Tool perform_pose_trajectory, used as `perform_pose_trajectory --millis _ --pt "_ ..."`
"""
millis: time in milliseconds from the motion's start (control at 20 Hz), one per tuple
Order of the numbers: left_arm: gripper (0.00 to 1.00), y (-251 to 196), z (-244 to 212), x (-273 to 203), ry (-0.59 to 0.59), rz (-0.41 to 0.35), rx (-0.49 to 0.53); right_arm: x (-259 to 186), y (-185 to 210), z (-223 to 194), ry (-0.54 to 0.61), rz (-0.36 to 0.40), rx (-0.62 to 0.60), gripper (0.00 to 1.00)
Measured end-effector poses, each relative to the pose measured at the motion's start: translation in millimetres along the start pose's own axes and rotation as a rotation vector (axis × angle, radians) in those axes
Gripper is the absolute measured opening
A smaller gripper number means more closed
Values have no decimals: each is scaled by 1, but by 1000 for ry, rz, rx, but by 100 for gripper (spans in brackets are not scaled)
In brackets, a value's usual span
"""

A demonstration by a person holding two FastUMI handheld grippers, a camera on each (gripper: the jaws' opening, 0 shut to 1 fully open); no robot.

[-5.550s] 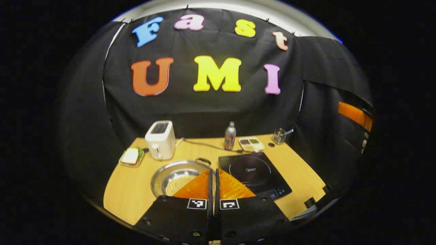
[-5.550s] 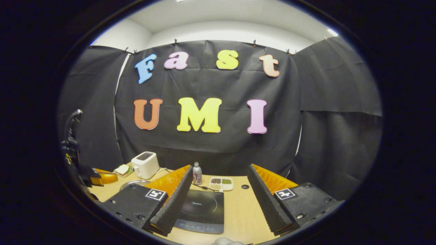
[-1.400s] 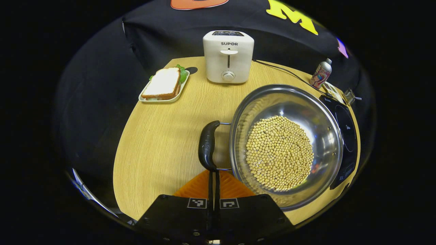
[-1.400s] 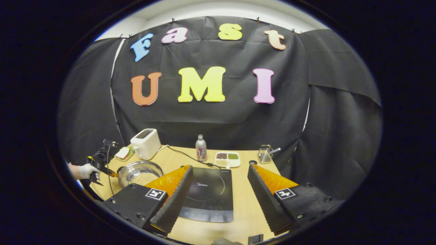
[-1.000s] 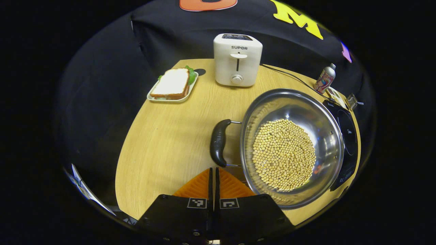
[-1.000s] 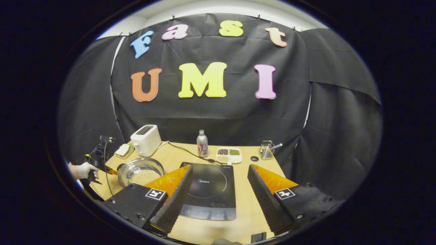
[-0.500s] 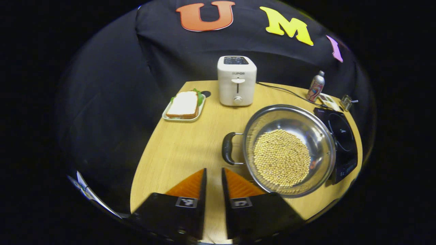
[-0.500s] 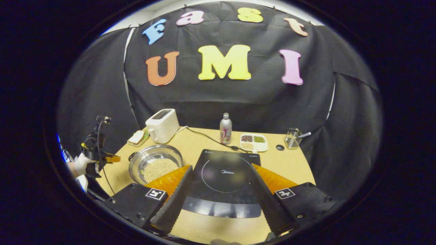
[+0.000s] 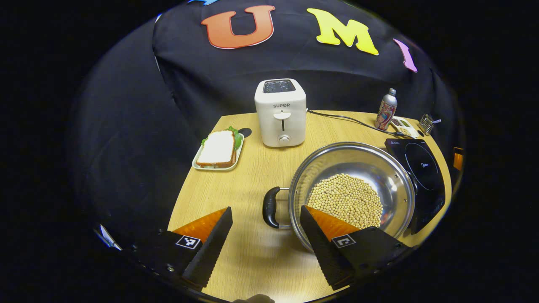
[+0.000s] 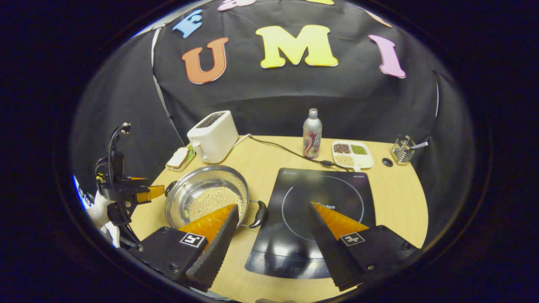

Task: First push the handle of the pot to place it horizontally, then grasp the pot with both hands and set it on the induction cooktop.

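Observation:
A steel pot (image 9: 351, 168) with soybeans in it stands on the wooden table (image 9: 236, 185), just left of the black induction cooktop (image 9: 421, 168). My left gripper (image 9: 266, 208) is open, and the pot's black left handle (image 9: 269, 207) lies a little ahead, between its fingers without touching them. In the right gripper view the pot (image 10: 198, 185) sits at the left, its right handle (image 10: 259, 213) pointing at the cooktop (image 10: 324, 198). My right gripper (image 10: 273, 205) is open above the cooktop's near left edge. The left gripper (image 10: 147, 191) shows far left, held by a gloved hand (image 10: 99, 210).
A white toaster (image 9: 281, 111) and a plate with a sandwich (image 9: 218, 149) stand behind the pot. A bottle (image 10: 312, 134), a divided dish (image 10: 353, 153) and a wire holder (image 10: 403, 149) line the back edge. A cord (image 10: 278, 151) runs to the cooktop.
My left gripper, shut by the pot's left handle, has opened and drawn back. The right gripper has tipped down and come closer to the cooktop and pot.

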State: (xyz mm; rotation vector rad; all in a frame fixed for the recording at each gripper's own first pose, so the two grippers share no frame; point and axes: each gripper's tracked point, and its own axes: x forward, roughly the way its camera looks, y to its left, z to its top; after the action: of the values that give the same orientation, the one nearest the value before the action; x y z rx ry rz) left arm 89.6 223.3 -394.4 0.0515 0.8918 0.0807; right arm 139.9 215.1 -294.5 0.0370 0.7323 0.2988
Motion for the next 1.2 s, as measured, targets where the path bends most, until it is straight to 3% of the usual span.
perform_pose_trajectory --millis 300,450,500,600,650,700,750,800,850,900,1000,1150,1200 --pt "97 -9 4 21 28 3 42 68 20 -33 168 20 8 100" --pt "97 -12 -4 33 78 -3 40 92 27 -47 241 18 11 95" --pt "97 -12 -7 36 89 -6 38 97 28 -50 259 16 13 100" --pt "97 -14 -11 41 118 -14 30 106 31 -54 296 11 4 99" --pt "97 -15 -14 44 130 -16 28 110 31 -54 308 4 1 93" --pt "97 -13 -16 44 142 -15 29 111 30 -57 323 -6 -1 99" --pt "100 -12 -19 46 156 -16 30 111 30 -58 343 -15 1 99" --pt "97 -12 -21 48 174 -21 30 114 29 -56 335 -23 -1 99" --pt "97 -13 -23 49 183 -32 26 114 28 -58 355 -32 -3 93" --pt "95 -16 -25 50 196 -41 24 115 29 -55 354 -39 -5 98" --pt "88 -20 -26 51 207 -57 28 117 26 -58 378 -54 -17 95" --pt "70 -27 -27 53 225 -68 42 117 25 -58 412 -83 -21 93" --pt "78 -28 -28 56 234 -65 46 116 21 -57 421 -104 -18 92"
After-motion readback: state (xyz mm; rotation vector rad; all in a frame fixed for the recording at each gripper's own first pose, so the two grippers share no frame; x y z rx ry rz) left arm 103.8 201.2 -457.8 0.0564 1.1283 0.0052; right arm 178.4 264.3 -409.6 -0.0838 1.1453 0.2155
